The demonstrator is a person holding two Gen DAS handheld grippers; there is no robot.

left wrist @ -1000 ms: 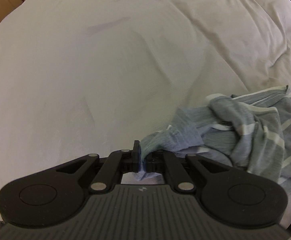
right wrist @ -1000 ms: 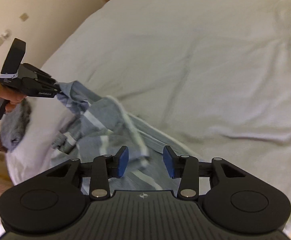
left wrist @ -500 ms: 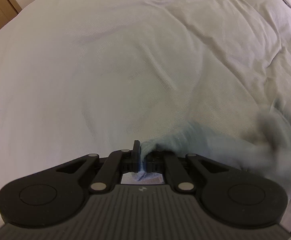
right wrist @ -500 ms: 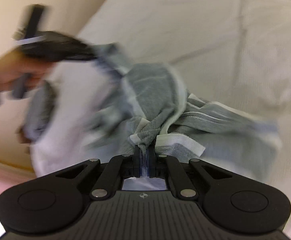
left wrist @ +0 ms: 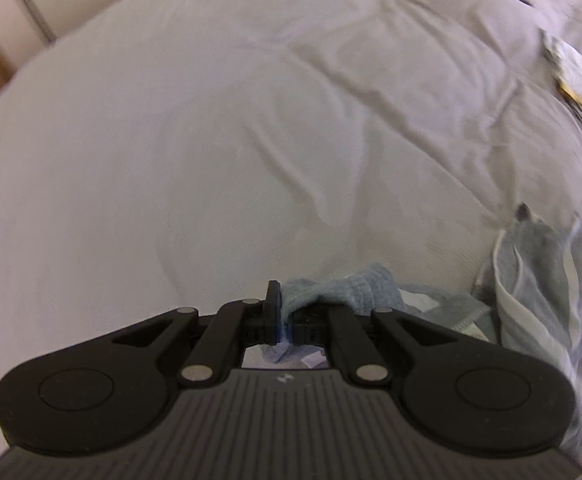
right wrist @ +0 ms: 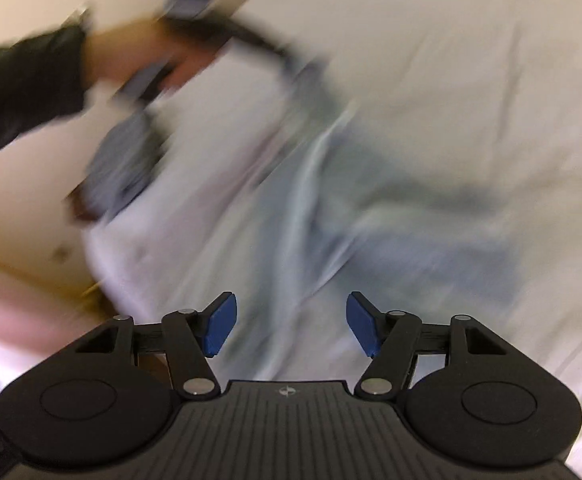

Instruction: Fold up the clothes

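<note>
A grey-blue garment with white stripes (left wrist: pixel 539 280) hangs to the right of my left gripper (left wrist: pixel 285 320), which is shut on a bunched edge of it over the white bed (left wrist: pixel 211 160). In the right wrist view the garment (right wrist: pixel 331 200) is blurred and stretches from the left gripper (right wrist: pixel 251 40), at upper left, down over the bed. My right gripper (right wrist: pixel 289 324) is open with its blue pads (right wrist: pixel 221 322) wide apart and nothing between them, above the garment's lower part.
The white bedsheet (right wrist: pixel 471 80) is wrinkled and fills both views. A small pale and yellow item (left wrist: pixel 579 80) lies at the far right of the bed. A beige wall (right wrist: pixel 31 8) and the bed's edge (right wrist: pixel 103 264) are at the left. A grey bundle (right wrist: pixel 127 168) sits near that edge.
My right gripper was shut on the garment half a second ago and is now open and empty. My left gripper keeps its hold and has swung with the garment; the right view is motion-blurred.
</note>
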